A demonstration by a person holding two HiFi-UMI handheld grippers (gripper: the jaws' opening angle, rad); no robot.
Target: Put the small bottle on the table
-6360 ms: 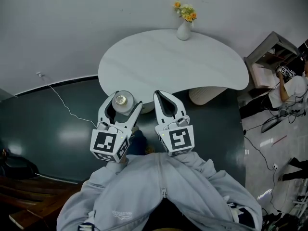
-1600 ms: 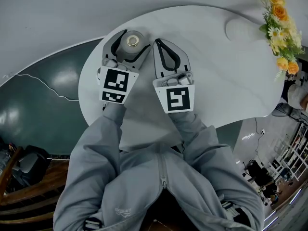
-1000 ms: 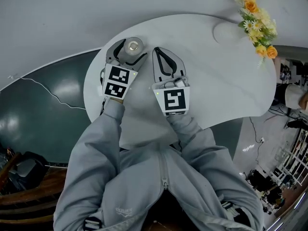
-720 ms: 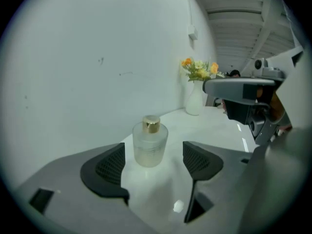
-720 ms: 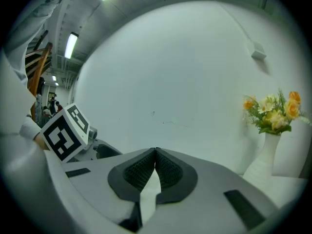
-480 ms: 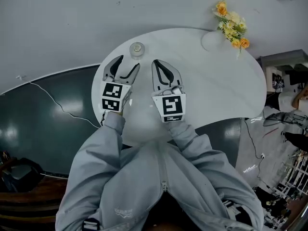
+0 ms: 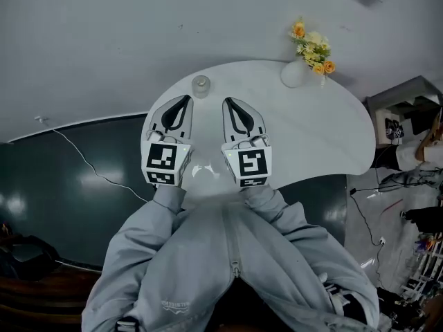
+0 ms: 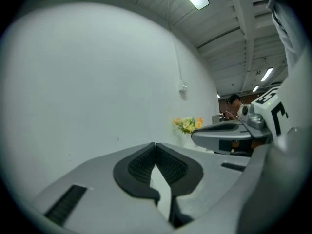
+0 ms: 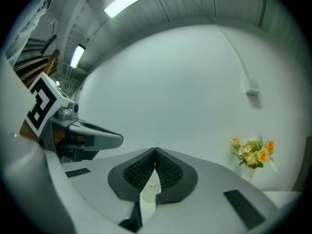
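The small clear bottle (image 7: 201, 85) stands upright on the white table (image 7: 311, 130), near its far left edge. My left gripper (image 7: 186, 99) hovers just short of it, shut and empty, its tips (image 8: 155, 144) touching. Beside it my right gripper (image 7: 227, 102) is also shut and empty. In the right gripper view the bottle (image 9: 152, 186) shows beyond, through the slit under the meeting tips (image 9: 156, 150). Neither gripper touches the bottle.
A white vase of yellow and orange flowers (image 7: 310, 47) stands at the table's far right edge, also seen as flowers (image 8: 187, 125) and flowers (image 9: 253, 152). A grey wall runs behind the table. A white cable (image 7: 90, 164) lies on the dark floor to the left; shelves (image 7: 405, 109) stand to the right.
My left gripper let go of the bottle, drew back toward me and shut. The bottle stays standing on the table. The view has pulled back from the table.
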